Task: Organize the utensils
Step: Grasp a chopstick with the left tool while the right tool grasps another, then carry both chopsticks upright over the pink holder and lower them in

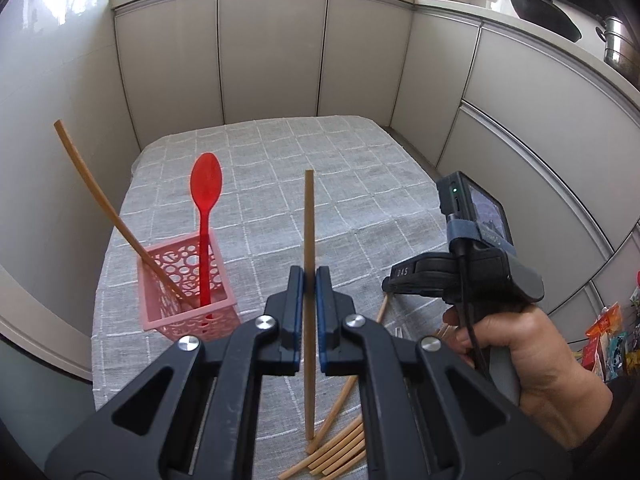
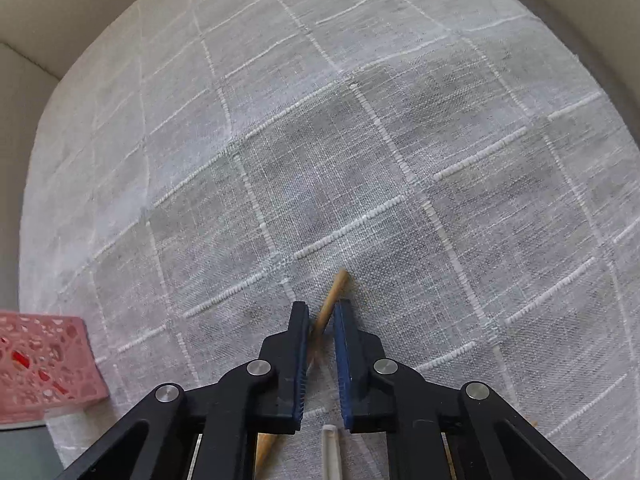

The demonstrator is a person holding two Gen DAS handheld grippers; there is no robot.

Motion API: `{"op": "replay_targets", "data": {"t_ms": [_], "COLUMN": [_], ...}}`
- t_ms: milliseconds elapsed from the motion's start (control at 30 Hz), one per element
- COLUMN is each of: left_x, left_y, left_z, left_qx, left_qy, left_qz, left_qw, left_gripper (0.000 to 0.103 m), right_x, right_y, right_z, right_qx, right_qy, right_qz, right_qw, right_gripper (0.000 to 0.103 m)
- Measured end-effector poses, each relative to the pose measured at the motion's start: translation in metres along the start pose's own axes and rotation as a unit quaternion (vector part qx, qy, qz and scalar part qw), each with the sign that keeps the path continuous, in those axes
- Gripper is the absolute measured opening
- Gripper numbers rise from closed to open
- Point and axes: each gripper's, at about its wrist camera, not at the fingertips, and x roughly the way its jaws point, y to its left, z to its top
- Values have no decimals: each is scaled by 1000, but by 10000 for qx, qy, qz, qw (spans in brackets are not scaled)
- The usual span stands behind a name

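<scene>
My left gripper point(image 1: 309, 280) is shut on a tan chopstick point(image 1: 309, 216) and holds it upright above the grey checked tablecloth point(image 1: 320, 152). A pink perforated basket point(image 1: 188, 292) at the left holds a red plastic spoon point(image 1: 205, 200) and a leaning chopstick point(image 1: 96, 196). My right gripper point(image 2: 321, 316) is low over the cloth with its jaws a little apart around another chopstick point(image 2: 334, 290) that lies slanted between them. Whether the pads grip it is unclear. The right gripper also shows in the left wrist view point(image 1: 390, 282). The basket's corner point(image 2: 44, 368) shows at the left.
Several more chopsticks point(image 1: 340, 452) lie in a loose heap on the cloth near the front. A pale white stick point(image 2: 332, 452) lies under my right gripper. Grey cabinet doors point(image 1: 272, 52) wall in the table on three sides. Packets point(image 1: 608, 340) lie at the right.
</scene>
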Motion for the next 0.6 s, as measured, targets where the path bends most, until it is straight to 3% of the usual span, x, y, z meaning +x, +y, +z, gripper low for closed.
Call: {"op": "replay_targets", "data": {"t_ms": [233, 433, 600], "left_x": [-24, -52, -83], "left_y": [11, 22, 27], "left_z": [1, 3, 7], "left_qx": [-153, -302, -346], "left_qy": [-278, -596, -991], "left_qz": [-59, -90, -177], "left_qw": [9995, 9977, 9943], "left_gripper": [7, 7, 7], "right_x": [-23, -84, -140], "right_y": [-9, 8, 21], "right_z": [5, -11, -30], "right_qx": [17, -660, -1310], "right_qy": [-32, -682, -1375], "right_qz": [994, 1317, 1446], "right_qw": [9950, 9867, 9711], "right_gripper": [7, 6, 5]}}
